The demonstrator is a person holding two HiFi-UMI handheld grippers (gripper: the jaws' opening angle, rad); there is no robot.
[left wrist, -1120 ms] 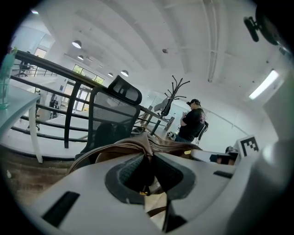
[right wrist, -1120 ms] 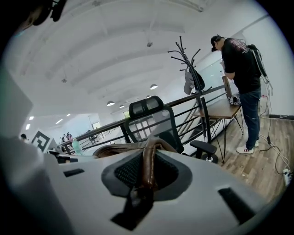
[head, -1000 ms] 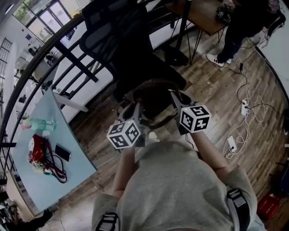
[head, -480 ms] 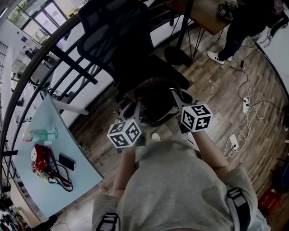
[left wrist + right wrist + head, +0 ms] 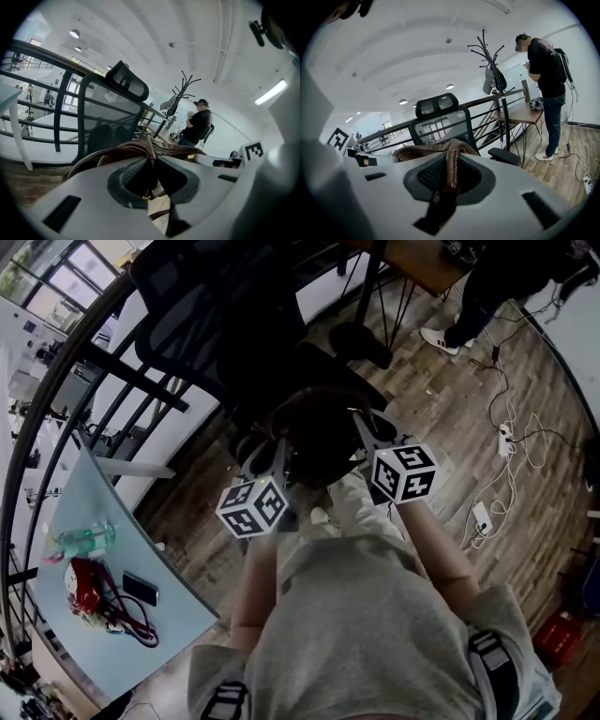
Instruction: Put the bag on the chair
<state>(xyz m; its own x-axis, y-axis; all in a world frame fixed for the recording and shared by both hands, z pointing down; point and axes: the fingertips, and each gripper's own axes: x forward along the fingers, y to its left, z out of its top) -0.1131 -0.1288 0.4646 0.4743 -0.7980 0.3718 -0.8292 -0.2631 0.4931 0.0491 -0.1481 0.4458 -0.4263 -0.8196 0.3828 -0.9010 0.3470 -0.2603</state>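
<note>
Item: bag (image 5: 319,442), brown, hung at near edge of chair (image 5: 216,320). Left gripper (image 5: 151,180) and right gripper (image 5: 447,180): each clamped on 1 strap. You: hold both level, carry over seat ctr, lower, then release.

Wooden floor (image 5: 441,409) runs underneath it all, with the office chair (image 5: 234,334) planted on it. Right of the chair, a power strip (image 5: 507,439) and a second power strip (image 5: 482,517) lie on the boards. Lower left of the chair stands a pale blue table (image 5: 178,606) (fairly cluttered), carrying a water bottle (image 5: 84,542), a red bundle (image 5: 82,585), a dark phone (image 5: 141,589) and a tangled cord (image 5: 131,624).
</note>
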